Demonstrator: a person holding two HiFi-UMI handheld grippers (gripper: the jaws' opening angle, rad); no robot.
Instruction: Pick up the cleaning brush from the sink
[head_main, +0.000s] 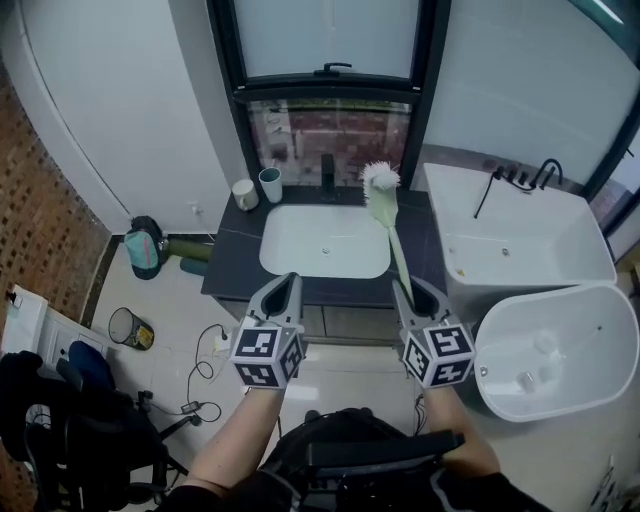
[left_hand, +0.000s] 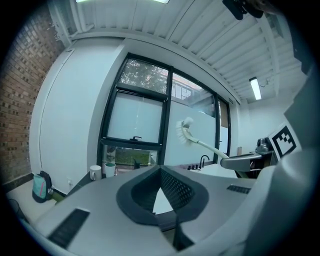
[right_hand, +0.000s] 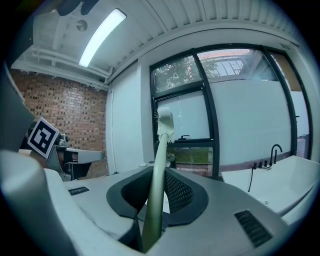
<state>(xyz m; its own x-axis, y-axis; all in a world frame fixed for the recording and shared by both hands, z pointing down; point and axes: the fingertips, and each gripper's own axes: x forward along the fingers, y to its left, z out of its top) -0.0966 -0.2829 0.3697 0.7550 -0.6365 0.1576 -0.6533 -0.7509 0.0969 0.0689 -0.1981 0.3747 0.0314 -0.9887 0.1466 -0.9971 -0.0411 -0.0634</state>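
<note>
The cleaning brush, with a white bristle head (head_main: 380, 178) and a long pale green handle (head_main: 396, 245), hangs in the air over the right side of the white sink (head_main: 290, 262). My right gripper (head_main: 415, 292) is shut on the lower end of the handle. In the right gripper view the handle (right_hand: 156, 190) runs up between the jaws to the bristles (right_hand: 165, 125). My left gripper (head_main: 288, 288) is level with it in front of the sink, shut with nothing in it (left_hand: 161, 171). The left gripper view shows the brush (left_hand: 188, 131) raised against the window.
Two mugs (head_main: 245, 194) (head_main: 270, 184) and a black faucet (head_main: 328, 172) stand at the back of the dark counter (head_main: 228, 262). A white bathtub (head_main: 525, 245) and a round white tub (head_main: 560, 350) lie to the right. A small bin (head_main: 130, 328) sits on the floor at the left.
</note>
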